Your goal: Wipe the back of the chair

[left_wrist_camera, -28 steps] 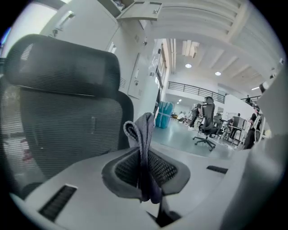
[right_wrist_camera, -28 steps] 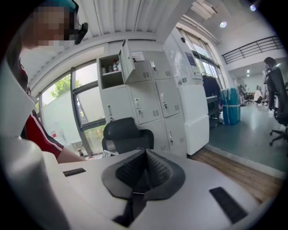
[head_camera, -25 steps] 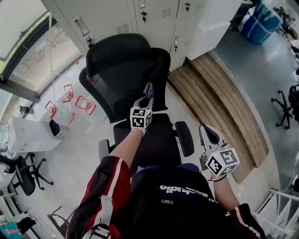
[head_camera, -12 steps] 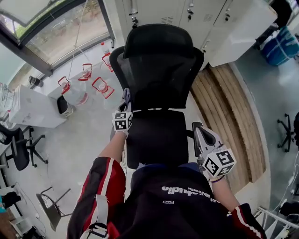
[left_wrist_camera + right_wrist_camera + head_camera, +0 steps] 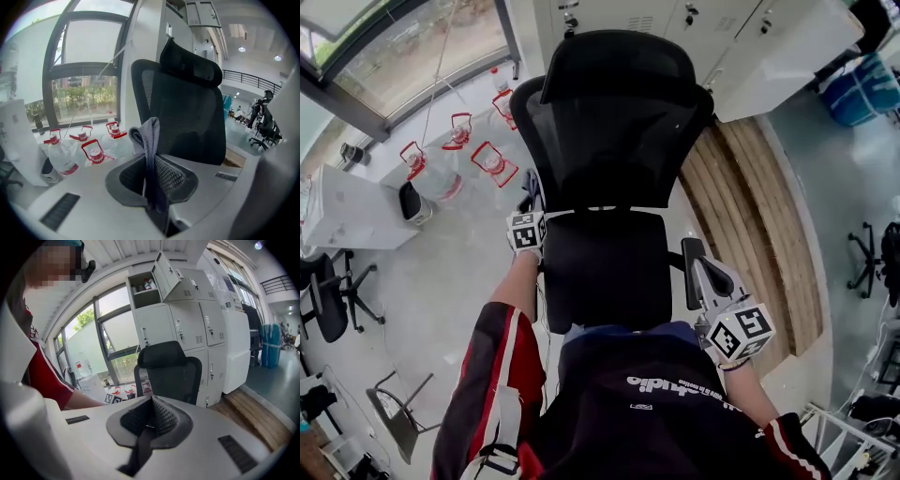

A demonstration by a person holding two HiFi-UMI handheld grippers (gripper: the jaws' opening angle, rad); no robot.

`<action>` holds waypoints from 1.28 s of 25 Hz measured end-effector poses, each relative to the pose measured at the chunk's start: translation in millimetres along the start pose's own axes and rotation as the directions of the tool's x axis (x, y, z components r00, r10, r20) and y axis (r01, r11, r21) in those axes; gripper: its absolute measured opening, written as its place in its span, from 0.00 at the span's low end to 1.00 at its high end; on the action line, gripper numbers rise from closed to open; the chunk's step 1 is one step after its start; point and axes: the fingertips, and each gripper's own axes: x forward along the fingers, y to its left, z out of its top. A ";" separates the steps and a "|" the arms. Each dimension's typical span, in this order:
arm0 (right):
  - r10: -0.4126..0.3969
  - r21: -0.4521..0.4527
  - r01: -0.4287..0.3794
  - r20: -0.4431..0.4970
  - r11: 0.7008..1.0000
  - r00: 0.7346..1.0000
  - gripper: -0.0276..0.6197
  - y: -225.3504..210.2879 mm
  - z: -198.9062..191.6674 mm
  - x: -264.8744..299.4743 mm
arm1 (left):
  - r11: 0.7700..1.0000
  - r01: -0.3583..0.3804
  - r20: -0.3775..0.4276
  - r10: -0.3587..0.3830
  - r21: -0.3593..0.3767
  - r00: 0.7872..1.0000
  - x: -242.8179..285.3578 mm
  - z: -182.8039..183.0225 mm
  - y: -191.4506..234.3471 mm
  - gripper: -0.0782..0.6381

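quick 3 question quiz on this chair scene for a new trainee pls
1. True or false: the right gripper is shut on the grey cloth.
2. The left gripper is beside which part of the chair: A headrest, B the backrest edge on the person's left, C seat front?
3. Fill in: the water jugs have ___ handles.
Key: 1 false, the left gripper holds it; 2 B; 3 red.

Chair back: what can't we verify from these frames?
Rear face of the chair back: every view faces its front or side, so the back itself hides it.
Whether the grey cloth touches the chair: the left gripper view overlaps them with no depth cue, and in the head view the cloth is too small.
Dust on the back: too dark and fine in all views.
Chair base: in the head view, under the seat and the person's torso.
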 end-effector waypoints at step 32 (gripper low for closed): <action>-0.245 0.169 0.241 0.001 0.956 0.970 0.06 -185.0 -22.5 -101.4 | 0.923 0.365 -0.102 -0.354 0.125 0.930 127.3 8.4 -331.1 0.18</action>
